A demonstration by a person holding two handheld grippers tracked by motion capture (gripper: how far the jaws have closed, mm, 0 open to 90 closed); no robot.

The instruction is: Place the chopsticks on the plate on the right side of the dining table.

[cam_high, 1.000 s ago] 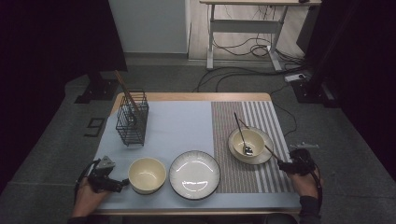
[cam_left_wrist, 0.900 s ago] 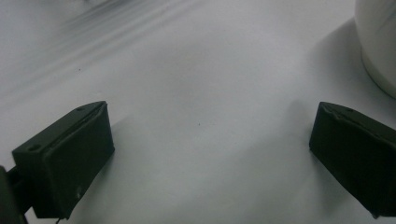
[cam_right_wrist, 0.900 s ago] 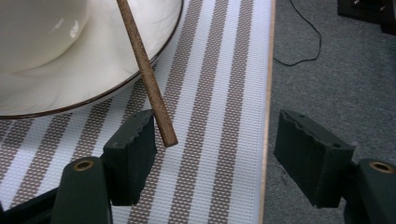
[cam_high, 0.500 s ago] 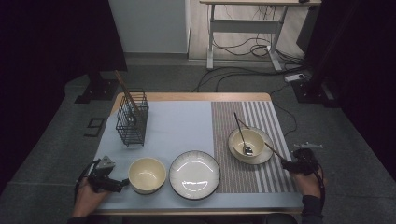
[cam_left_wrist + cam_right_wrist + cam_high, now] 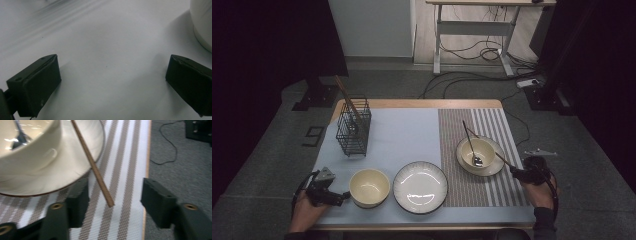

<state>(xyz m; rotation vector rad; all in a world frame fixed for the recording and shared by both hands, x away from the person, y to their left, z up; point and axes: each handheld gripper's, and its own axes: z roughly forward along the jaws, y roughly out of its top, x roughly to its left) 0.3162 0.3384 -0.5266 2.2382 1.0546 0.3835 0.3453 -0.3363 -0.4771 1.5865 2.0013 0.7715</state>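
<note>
The right gripper (image 5: 112, 202) has just been closing around the free end of a wooden chopstick (image 5: 92, 165), its jaws not yet touching it. The chopstick leans out of the cream bowl (image 5: 478, 153) on the striped mat (image 5: 492, 190). The left gripper (image 5: 112, 85) rests wide open and empty on the surface (image 5: 100, 37).

Table laid out in a row along the near edge

A small bowl (image 5: 369, 187) sat left of the plate (image 5: 420, 186); right of it, a bowl on a saucer (image 5: 477, 156) held a spoon (image 5: 472, 148) and a chopstick (image 5: 503, 161). The wire basket (image 5: 353, 128) stood behind, at the far left.
</note>
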